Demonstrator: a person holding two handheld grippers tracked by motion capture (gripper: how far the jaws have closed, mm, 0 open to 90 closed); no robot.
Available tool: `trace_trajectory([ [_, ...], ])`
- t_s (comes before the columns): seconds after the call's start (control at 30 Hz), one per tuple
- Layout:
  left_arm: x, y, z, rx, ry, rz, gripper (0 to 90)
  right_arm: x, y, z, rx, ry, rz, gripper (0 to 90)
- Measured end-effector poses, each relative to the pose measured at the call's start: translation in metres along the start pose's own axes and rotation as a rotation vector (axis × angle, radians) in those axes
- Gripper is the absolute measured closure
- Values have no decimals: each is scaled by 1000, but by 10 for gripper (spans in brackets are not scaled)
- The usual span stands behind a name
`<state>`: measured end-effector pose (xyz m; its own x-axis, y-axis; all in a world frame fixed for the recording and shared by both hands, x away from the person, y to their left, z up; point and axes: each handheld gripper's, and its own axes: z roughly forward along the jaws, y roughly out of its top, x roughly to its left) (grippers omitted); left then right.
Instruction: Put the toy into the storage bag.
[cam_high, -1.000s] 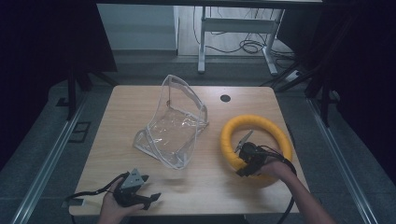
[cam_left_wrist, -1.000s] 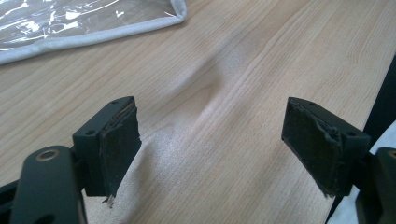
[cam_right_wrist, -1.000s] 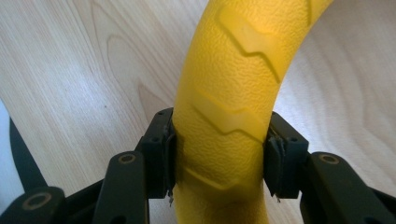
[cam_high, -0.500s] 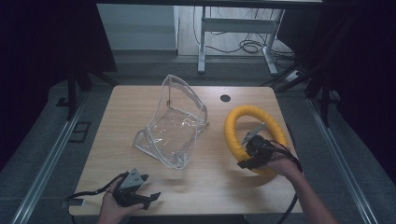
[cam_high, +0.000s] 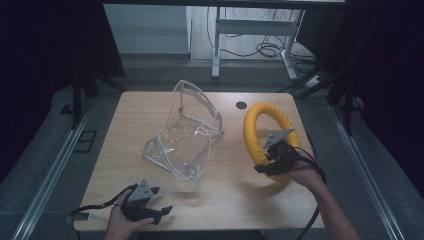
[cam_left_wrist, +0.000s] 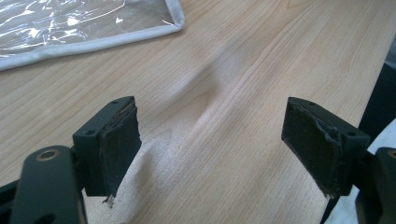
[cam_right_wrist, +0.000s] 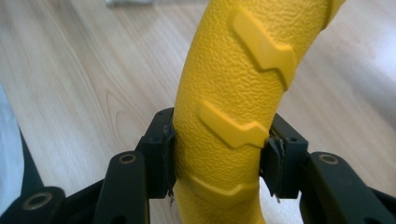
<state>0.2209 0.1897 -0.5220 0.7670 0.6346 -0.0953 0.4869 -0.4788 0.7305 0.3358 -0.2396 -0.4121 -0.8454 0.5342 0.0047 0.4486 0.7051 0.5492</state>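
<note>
Right tool is clamped across the tube of the yellow textured rubber ring, both pads pressed against its pebbled surface in the right gripper view, where raised chevron ribs run along the tube. In the high view the ring stands tilted up on the right half of the light wooden worktop, its near arc in the grip and its far arc raised toward the back edge. Left tool rests low at the front left corner with jaws spread wide and nothing between them; its own view shows bare wood ahead and the grey-trimmed edge of the clear plastic zip pouch. That pouch sits mid-worktop, propped open with its mouth upward, well apart from the ring. Judgement: the step in hand is lifting the ring, probably for placing into the pouch. Next move calls for carrying the ring leftward, with the left tool likely needed to steady or open the pouch mouth.
</note>
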Motion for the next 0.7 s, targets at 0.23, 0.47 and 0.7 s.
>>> trace_trajectory([
  [0.23,0,0,0,-2,-1,0,192,1,8,-13,-103,-5,8,526],
  [0.47,0,0,0,-2,1,0,192,-3,15,-16,-192,38,34,527],
  [0.7,1,0,0,0,3,5,192,-2,24,-25,-274,67,37,527],
])
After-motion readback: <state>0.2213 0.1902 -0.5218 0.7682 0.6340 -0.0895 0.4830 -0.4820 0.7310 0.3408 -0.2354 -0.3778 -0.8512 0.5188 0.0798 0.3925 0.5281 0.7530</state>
